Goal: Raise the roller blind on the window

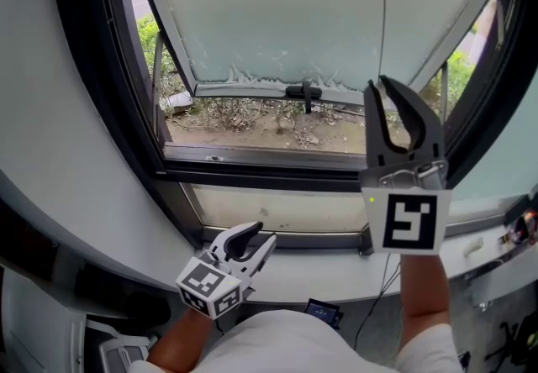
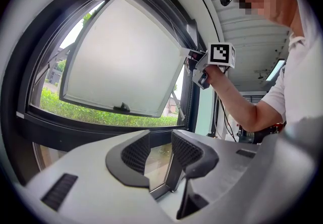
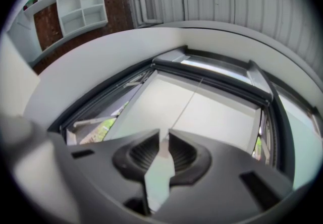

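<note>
**Right jaws on the blind cord, left gripper waiting low**

From where I stand, the person has the right gripper [image 1: 376,84] lifted in front of the window. Its jaws are drawn nearly together, pinching the thin cord [image 1: 384,10] that drops straight down across the glass to their tips.

The left gripper [image 1: 262,235] hangs low by the white sill [image 1: 328,266]. Its jaws stand apart with nothing between them, and it is well clear of the cord.

The window sash [image 1: 252,92] is tilted outward at the bottom, and a dark handle [image 1: 304,94] sits on its lower rail. A pale sheet [image 1: 277,10] covers the sash down to that rail. I cannot tell whether this is the blind's fabric or frosted glass.

Green shrubs [image 1: 147,35] show past the frame.
</note>
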Motion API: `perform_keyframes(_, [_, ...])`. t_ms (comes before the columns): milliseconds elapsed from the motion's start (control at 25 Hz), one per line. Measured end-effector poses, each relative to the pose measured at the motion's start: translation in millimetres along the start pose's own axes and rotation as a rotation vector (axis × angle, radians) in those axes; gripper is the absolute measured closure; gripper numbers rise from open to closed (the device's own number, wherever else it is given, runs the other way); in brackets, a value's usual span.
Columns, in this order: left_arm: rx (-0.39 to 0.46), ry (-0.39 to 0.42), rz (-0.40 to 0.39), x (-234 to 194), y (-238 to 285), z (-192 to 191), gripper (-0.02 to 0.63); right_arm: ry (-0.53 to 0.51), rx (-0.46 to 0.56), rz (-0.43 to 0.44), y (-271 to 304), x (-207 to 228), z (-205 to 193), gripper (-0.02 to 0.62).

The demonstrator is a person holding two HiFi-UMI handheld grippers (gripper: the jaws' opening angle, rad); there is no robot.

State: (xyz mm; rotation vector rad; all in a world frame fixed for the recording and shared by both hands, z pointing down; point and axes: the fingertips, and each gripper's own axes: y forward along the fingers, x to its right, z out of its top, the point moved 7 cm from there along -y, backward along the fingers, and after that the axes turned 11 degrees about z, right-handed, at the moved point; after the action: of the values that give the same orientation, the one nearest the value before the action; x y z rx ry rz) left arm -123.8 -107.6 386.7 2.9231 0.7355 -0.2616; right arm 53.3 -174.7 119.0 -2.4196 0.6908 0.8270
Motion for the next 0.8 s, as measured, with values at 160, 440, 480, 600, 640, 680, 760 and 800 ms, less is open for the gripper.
perform_keyframes(160, [0.003,-0.001,0.0,-1.1,-1.8,0.6,0.457,-0.033,-0.001,-0.023,-1.4,-1.1,1.2,0.537])
perform_keyframes(440, [0.003,0.001,-0.007,1.3,-1.7,1.4,0.457,-0.056,-0.006,-0.04,-3.5,-3.5,1.8,0.537])
perform_keyframes(480, [0.004,0.001,-0.007,1.4,-2.0,1.9,0.457,-0.059,-0.009,-0.038,-3.6,-4.1,1.4,0.537])
perform_keyframes(600, [0.005,0.004,-0.005,0.6,-3.4,2.8,0.457,-0.068,-0.013,-0.038,-2.8,-5.7,1.0,0.535])
perform_keyframes(640, [0.005,0.004,-0.004,0.8,-3.9,2.8,0.457,-0.068,-0.015,-0.036,-2.9,-5.9,1.1,0.535])
perform_keyframes(680, [0.005,0.004,-0.002,1.2,-4.3,2.7,0.457,-0.069,-0.02,-0.034,-3.1,-5.9,1.1,0.535])
perform_keyframes(760, [0.005,0.003,-0.001,1.6,-4.4,2.6,0.457,-0.076,-0.033,-0.026,-2.6,-6.3,0.9,0.534])
perform_keyframes(800, [0.005,0.002,-0.002,1.6,-4.3,2.6,0.457,-0.08,-0.042,-0.023,-1.7,-6.4,0.6,0.534])
